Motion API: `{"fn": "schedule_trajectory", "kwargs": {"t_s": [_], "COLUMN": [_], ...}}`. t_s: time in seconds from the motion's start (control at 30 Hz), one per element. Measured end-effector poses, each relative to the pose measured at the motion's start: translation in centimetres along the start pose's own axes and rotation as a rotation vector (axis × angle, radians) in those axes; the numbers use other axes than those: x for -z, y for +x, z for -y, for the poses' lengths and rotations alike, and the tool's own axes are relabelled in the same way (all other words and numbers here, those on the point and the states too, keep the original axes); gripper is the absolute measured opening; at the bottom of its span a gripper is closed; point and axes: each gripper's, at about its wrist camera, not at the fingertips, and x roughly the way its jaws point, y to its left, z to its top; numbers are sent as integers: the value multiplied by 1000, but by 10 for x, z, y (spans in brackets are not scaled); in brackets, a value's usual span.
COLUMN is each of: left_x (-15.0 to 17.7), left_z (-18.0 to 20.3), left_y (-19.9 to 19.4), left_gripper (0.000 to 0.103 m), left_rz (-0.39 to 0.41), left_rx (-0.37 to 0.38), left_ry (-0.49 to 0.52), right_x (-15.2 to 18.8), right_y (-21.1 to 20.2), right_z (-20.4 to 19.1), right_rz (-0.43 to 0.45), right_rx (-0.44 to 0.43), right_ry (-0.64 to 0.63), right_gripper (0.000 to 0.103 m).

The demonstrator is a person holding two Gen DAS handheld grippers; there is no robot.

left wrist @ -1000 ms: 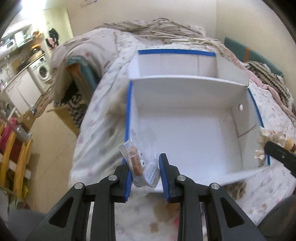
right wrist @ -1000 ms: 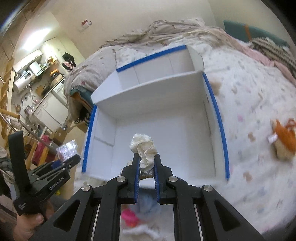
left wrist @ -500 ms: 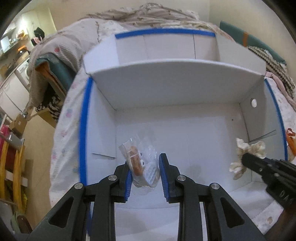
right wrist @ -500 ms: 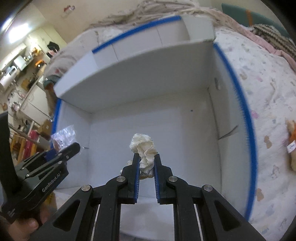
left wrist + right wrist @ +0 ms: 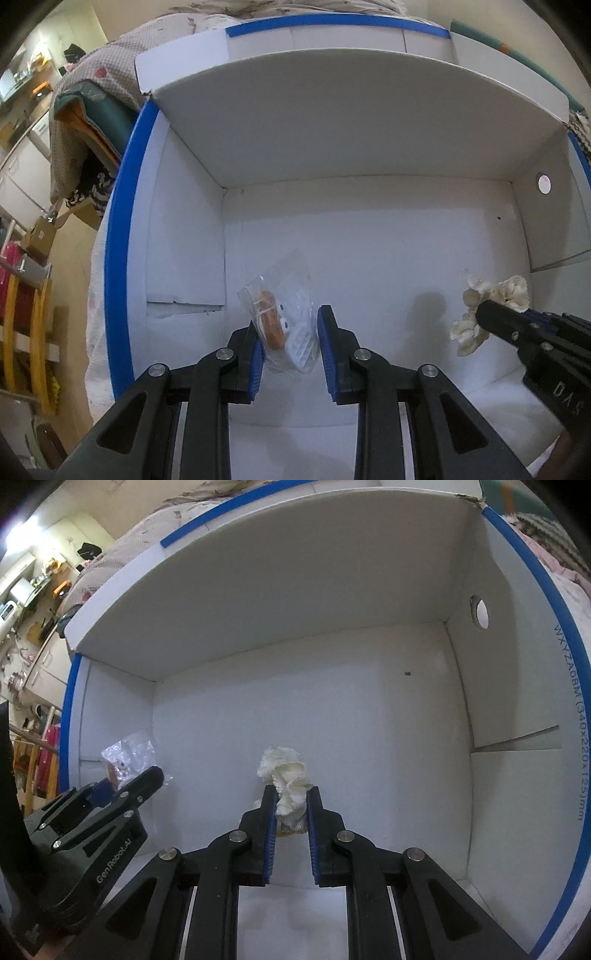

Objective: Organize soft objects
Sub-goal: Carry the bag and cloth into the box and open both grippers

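Note:
A white cardboard box (image 5: 369, 140) with blue-taped edges lies open on the bed; it also fills the right wrist view (image 5: 295, 602). My left gripper (image 5: 290, 332) is shut on a clear plastic bag (image 5: 280, 314) with an orange soft item inside, held inside the box at its left side. My right gripper (image 5: 291, 805) is shut on a cream ruffled soft item (image 5: 286, 775), held inside the box to the right. The cream item (image 5: 491, 295) and right gripper show at the right of the left wrist view. The bag (image 5: 127, 758) and left gripper show at the left of the right wrist view.
The box walls surround both grippers; a round hole (image 5: 480, 613) is in its right wall. A blanket-covered bed edge (image 5: 74, 122) and a kitchen area (image 5: 33, 590) lie to the left, beyond the box.
Both grippers have moved forward and down from above the box rim into the box, each still holding its item.

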Motion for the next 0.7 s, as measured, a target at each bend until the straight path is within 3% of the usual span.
{"fn": "schedule_trajectory", "kwargs": {"t_s": [0.13, 0.23, 0.27, 0.3, 0.4, 0.5, 0.57, 0.7], "left_x": [1, 1, 0, 0, 1, 3, 4, 4], "left_z": [2, 3, -1, -2, -7, -8, -9, -11], "left_y": [-4, -8, -11, -12, -18, -27, -35, -52], "left_gripper": [25, 25, 25, 25, 31, 58, 66, 67], "left_rz": [15, 13, 13, 13, 16, 27, 49, 73], "left_rx": [-1, 7, 9, 15, 42, 30, 20, 25], "left_ry": [9, -7, -10, -14, -23, -25, -25, -26], "right_x": [-1, -3, -3, -3, -3, -3, -1, 0], "right_y": [-11, -21, -24, -28, -36, -42, -46, -57], "right_z": [-2, -1, 0, 1, 0, -2, -3, -3], "right_rz": [34, 59, 65, 73, 97, 112, 125, 150], "right_rx": [-16, -25, -32, -40, -61, -84, -85, -96], "right_ry": [8, 18, 26, 34, 40, 43, 43, 44], "right_gripper": [23, 40, 59, 70, 72, 77, 77, 84]}}
